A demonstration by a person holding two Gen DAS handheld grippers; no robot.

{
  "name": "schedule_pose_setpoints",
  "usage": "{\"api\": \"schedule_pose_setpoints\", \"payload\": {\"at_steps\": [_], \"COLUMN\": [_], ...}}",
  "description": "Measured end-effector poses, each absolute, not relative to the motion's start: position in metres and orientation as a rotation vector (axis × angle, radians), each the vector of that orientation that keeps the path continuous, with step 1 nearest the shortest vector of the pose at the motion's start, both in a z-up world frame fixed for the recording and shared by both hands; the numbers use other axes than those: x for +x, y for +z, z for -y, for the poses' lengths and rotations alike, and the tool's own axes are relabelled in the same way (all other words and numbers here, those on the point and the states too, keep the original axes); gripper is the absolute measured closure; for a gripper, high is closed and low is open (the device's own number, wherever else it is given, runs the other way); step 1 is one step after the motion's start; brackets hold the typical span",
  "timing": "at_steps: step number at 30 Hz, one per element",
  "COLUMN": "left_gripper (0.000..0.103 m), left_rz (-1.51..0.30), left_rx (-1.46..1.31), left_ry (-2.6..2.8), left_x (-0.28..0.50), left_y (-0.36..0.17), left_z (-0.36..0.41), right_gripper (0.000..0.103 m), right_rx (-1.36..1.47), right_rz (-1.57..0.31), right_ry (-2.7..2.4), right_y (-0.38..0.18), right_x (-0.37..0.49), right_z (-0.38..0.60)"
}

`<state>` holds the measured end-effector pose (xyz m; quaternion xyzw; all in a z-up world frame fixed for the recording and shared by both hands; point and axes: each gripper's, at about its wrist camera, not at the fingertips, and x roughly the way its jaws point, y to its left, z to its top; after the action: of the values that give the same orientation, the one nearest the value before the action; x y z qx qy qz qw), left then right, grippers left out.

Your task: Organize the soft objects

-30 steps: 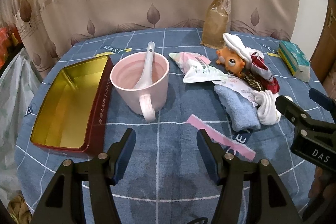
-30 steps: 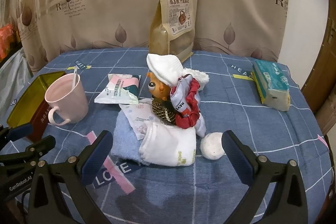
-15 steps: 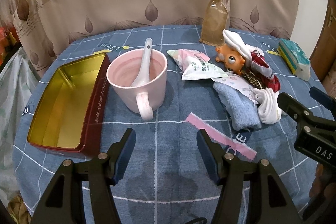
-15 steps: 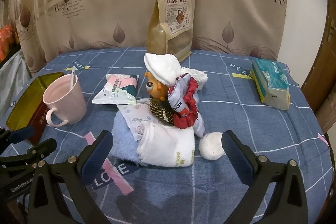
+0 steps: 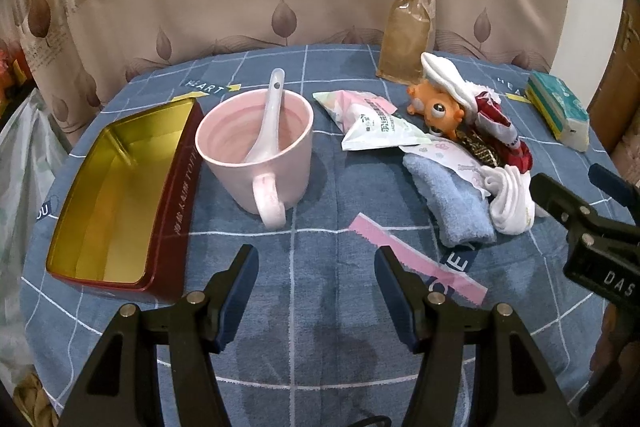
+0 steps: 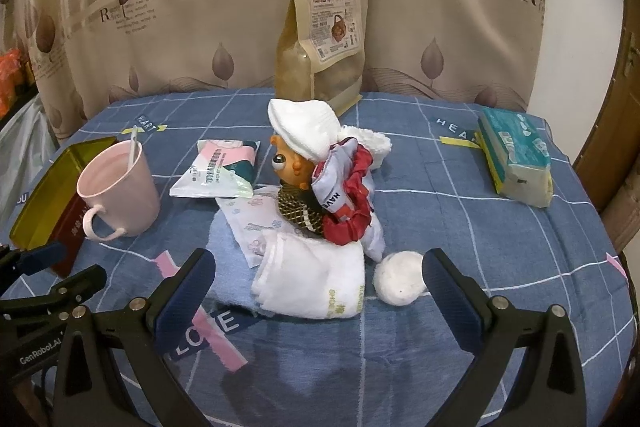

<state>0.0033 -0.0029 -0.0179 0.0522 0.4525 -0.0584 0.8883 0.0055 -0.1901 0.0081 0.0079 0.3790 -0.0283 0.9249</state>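
In the left wrist view the left gripper (image 5: 314, 291) sits at the bottom centre of the frame, its two dark fingers spread wide with only bare blue tablecloth (image 5: 328, 347) between them. Above it, left of centre, stands a pink mug (image 5: 256, 163) with a white spoon (image 5: 268, 123) leaning inside. A red tin (image 5: 120, 195) with a gold inside lies open at the left edge, just beside the mug. A flat packet (image 5: 372, 127) lies right of the mug.

The soft things are heaped at the centre right of this frame: a folded blue towel (image 5: 452, 203), a white cloth (image 5: 512, 207) touching its right side, and a red scrunchie (image 5: 504, 139) above them beside an orange toy (image 5: 436, 107) wearing a white sock like a cap. A brown bag (image 5: 408, 39) stands upright behind the heap, and a tissue pack (image 5: 560, 111) lies at the far right.

In the right wrist view the right gripper (image 6: 316, 279) fills the bottom of the frame, fingers held far apart and gripping nothing. The same heap lies in the middle, just above the fingers: the white cloth (image 6: 312, 283) in front, the scrunchie (image 6: 352, 203) behind it, and a white puff ball (image 6: 400, 279) just beside the cloth, near the right finger. The tissue pack (image 6: 516, 155) lies well apart at the right.
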Motion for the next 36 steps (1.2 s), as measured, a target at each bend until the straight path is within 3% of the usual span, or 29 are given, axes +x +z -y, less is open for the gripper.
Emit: {"api": "schedule_pose_setpoints", "payload": {"at_steps": [8,11,13,23,29,33,36], "left_gripper": [0.041,0.041,0.041,0.041,0.041,0.041,0.041], "left_rz": [-0.962,-0.972,-0.975,-0.973,-0.958,-0.939,-0.92], "left_rx": [0.114,0.113,0.115,0.139,0.171,0.205,0.224], "left_ry": [-0.148,-0.161,-0.167,-0.228,-0.287,-0.349,-0.424], "left_x": [0.011,0.014,0.016,0.023,0.023,0.02,0.016], "left_y": [-0.027,-0.031,-0.033,-0.04,-0.041,-0.038,-0.033], "left_z": [0.004,0.004,0.005,0.016,0.029,0.045,0.06], "right_gripper": [0.004,0.014,0.026,0.032,0.044,0.069,0.074], "right_rx": [-0.009,-0.014,0.001,0.006,0.026,0.064,0.076], "right_rz": [-0.81,-0.85,-0.888,-0.972,-0.987,-0.99,-0.991], "right_ry": [-0.085,-0.081,-0.084,-0.101,-0.095,-0.059,-0.052], "right_y": [0.006,-0.003,-0.012,-0.047,-0.06,-0.066,-0.065], "right_x": [0.012,0.014,0.016,0.032,0.048,0.051,0.05], "right_z": [0.212,0.225,0.236,0.256,0.265,0.269,0.272]}}
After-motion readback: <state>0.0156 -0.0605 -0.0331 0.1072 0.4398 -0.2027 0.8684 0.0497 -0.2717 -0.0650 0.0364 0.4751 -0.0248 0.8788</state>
